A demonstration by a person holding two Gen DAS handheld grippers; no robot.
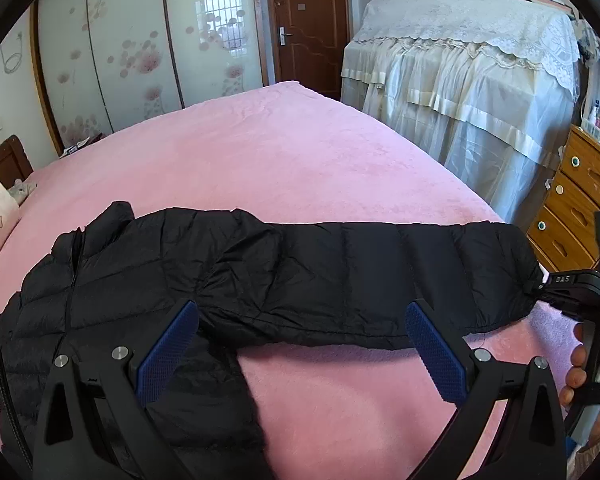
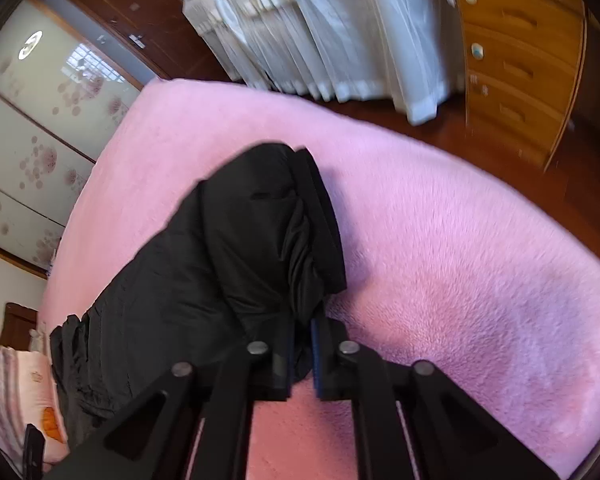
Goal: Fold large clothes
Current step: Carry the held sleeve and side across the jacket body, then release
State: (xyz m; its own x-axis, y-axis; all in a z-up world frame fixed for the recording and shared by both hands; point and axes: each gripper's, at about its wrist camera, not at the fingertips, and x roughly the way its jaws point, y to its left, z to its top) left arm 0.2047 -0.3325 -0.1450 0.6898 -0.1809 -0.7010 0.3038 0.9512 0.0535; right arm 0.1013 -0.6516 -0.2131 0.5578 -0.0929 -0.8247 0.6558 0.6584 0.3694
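Soft daylight, fisheye-bent edges, blurred right view.

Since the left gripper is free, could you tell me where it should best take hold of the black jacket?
Probably the shoulder seam, coming from the near side: the sleeve lies straight, its cuff pinched in the right gripper, and the open left gripper already faces it.
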